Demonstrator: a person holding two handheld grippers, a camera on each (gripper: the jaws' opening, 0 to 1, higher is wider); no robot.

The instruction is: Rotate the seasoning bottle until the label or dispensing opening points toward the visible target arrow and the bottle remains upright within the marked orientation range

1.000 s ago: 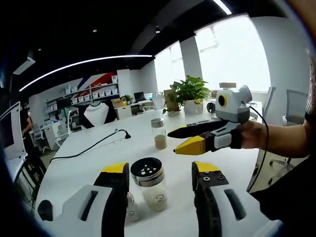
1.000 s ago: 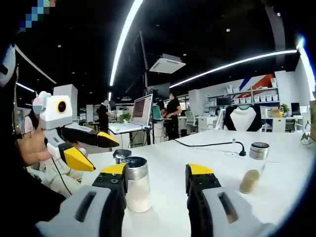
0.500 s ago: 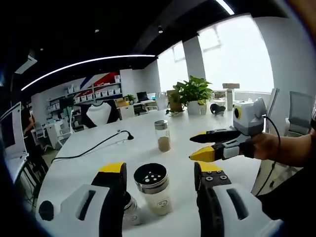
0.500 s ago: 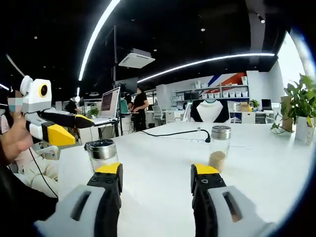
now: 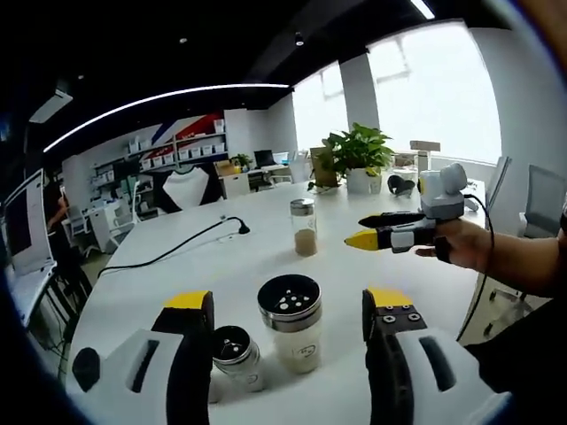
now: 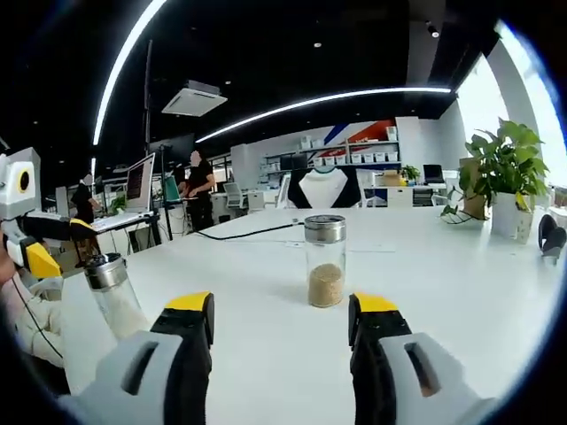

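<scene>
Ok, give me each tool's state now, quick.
Left tool: open, holding nothing; the white seasoning bottle stands between its jaws, untouched.
Right tool: open, empty, aimed at the tan seasoning bottle.

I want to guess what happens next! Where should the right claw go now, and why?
Probably straight forward, to bring its open jaws around the clear glass seasoning bottle with the metal lid and tan powder. That bottle stands upright on the white table, centred just ahead of the right claw, and nothing is gripped yet. No target arrow is visible, so the turning direction is unclear.
</scene>
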